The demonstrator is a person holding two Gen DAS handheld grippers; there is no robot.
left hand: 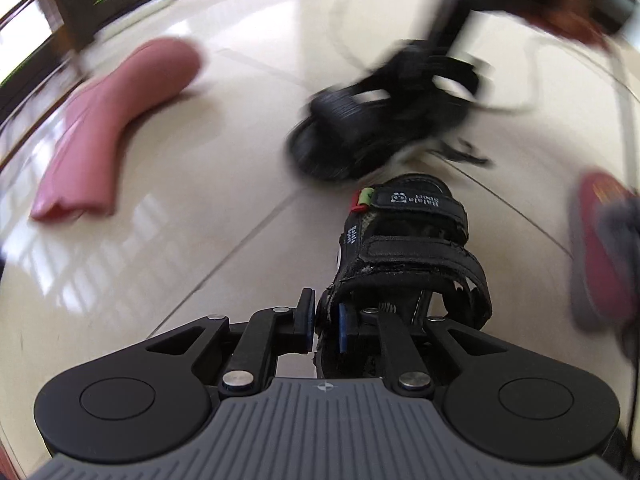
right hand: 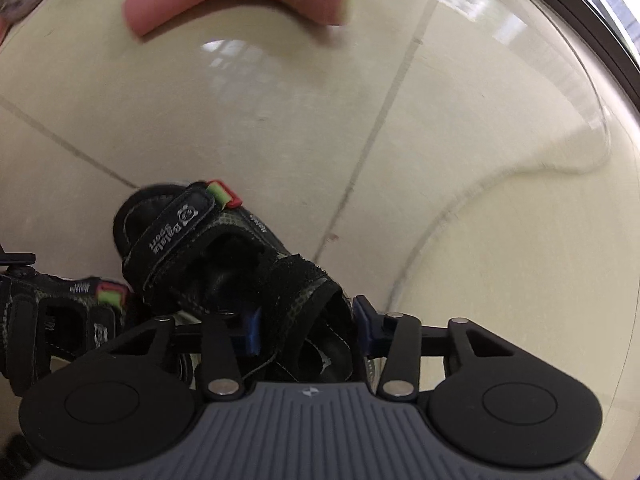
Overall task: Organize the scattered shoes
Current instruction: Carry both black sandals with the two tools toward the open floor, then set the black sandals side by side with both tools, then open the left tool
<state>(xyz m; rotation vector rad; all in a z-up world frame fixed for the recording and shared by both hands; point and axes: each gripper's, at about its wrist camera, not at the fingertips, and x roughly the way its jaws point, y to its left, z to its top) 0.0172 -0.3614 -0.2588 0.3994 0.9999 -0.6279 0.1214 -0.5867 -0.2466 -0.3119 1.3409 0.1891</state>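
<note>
Each gripper pinches a black sandal by its heel edge above the tiled floor [right hand: 440,152]: left gripper [left hand: 325,326] holding one sandal [left hand: 408,248], right gripper [right hand: 308,326] its mate [right hand: 224,248], with bare tile ahead.

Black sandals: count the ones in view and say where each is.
2. One black sandal is clamped at its heel in the left gripper; the other sandal is clamped in the right gripper. More may lie out of frame.
</note>
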